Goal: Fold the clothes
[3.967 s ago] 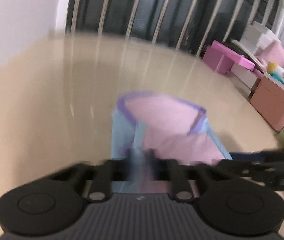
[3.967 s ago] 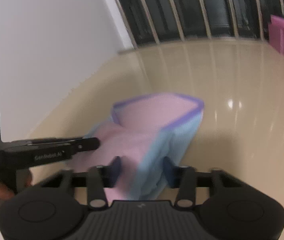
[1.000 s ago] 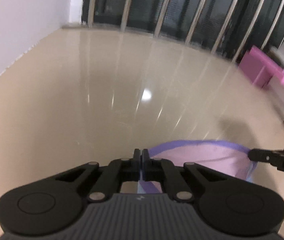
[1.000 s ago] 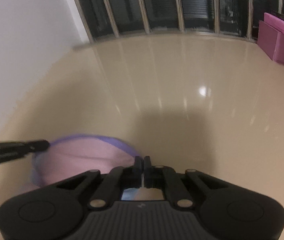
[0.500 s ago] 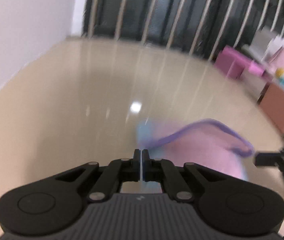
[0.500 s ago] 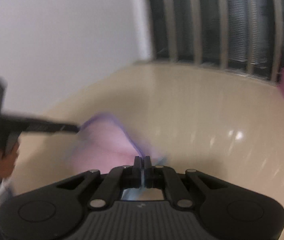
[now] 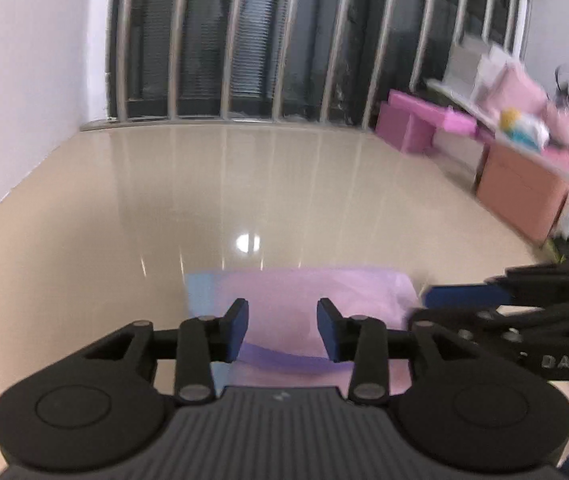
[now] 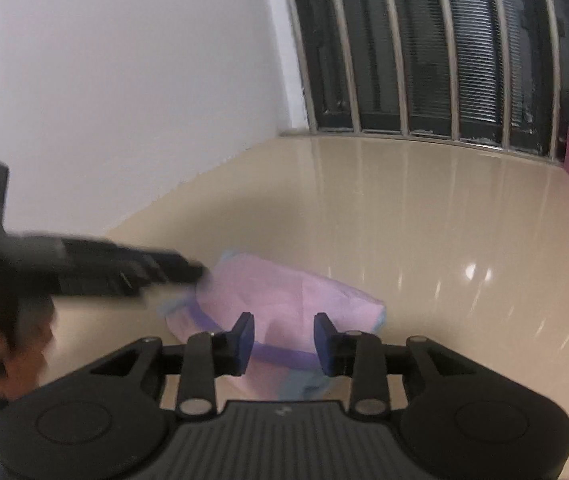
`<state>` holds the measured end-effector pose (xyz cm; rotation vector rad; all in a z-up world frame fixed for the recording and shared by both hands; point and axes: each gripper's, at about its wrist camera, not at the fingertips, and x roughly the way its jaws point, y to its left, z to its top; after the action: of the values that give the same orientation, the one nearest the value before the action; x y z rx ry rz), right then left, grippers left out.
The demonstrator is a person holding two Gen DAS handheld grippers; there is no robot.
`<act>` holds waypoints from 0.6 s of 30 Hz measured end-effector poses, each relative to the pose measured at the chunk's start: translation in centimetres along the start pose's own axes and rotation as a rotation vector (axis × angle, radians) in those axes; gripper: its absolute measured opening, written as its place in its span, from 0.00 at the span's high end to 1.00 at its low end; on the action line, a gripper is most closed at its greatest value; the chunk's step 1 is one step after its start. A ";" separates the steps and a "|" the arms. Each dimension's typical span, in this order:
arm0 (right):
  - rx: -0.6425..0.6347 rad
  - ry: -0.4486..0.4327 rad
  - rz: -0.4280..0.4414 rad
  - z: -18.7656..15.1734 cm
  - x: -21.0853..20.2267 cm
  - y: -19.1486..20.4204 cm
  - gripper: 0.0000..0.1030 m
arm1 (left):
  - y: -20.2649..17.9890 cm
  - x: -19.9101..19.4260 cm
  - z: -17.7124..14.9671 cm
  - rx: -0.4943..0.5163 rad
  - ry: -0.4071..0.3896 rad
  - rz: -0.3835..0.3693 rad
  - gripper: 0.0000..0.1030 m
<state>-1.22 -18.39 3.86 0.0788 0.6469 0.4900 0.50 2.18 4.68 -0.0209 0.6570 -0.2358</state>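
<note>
A pink garment with a purple band and light blue edges lies folded on the glossy beige floor. It also shows in the right wrist view. My left gripper is open and empty just above the garment's near edge. My right gripper is open and empty over the garment's purple band. The right gripper reaches in from the right in the left wrist view. The left gripper shows blurred at the left in the right wrist view.
A white wall is at the left. A barred dark window runs along the back. Pink boxes and a brown cabinet with toys stand at the right.
Both grippers were shut on the garment's purple-banded edge and swung it over. Now both are open, and the garment lies folded on the floor.
</note>
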 end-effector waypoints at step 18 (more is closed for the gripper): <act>0.202 0.041 -0.152 -1.2 1.2 -1.3 0.60 | 2.9 1.5 -0.5 -0.085 0.075 0.127 0.31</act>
<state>-0.54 -19.05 1.94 0.2091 0.7358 0.2796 1.96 4.74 3.07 -0.0520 0.7396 -0.0863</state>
